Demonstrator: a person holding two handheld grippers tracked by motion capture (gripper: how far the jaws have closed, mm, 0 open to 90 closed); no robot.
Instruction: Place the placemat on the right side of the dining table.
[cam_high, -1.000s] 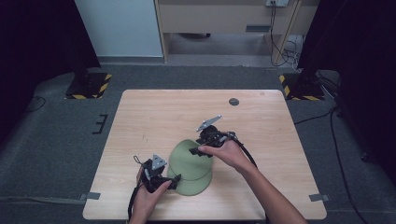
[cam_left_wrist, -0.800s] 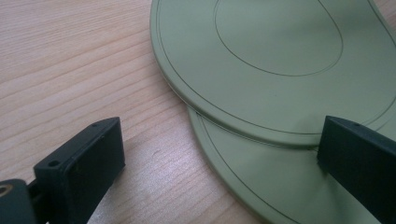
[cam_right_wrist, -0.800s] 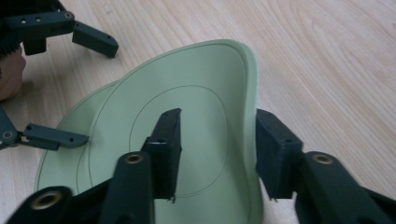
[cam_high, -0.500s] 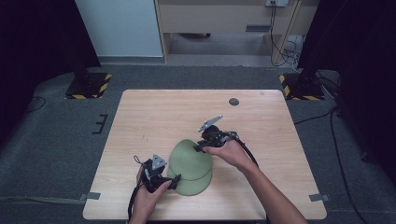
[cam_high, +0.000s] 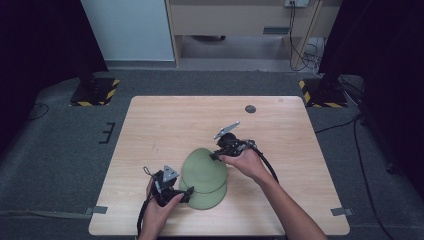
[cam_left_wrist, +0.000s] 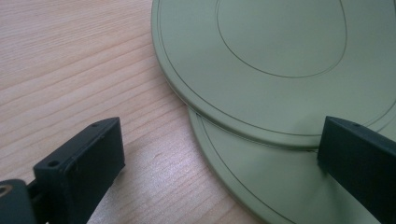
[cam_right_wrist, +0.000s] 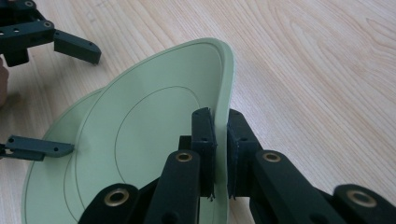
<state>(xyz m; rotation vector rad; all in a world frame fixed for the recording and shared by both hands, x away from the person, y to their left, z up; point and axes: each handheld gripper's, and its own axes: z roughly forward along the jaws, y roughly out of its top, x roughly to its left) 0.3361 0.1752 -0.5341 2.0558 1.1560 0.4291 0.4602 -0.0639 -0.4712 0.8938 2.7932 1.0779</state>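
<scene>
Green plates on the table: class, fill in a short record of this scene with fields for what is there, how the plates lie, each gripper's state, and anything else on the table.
things: two green plates, two handheld grippers, a wooden table
upper plate: overlaps the lower plate, its far edge lifted
right gripper: shut on the upper plate's rim; its jaws have just been closing
left gripper: open, jaws either side of the plates' near edges, not pressing them
other item: small dark round thing near the table's far edge
</scene>
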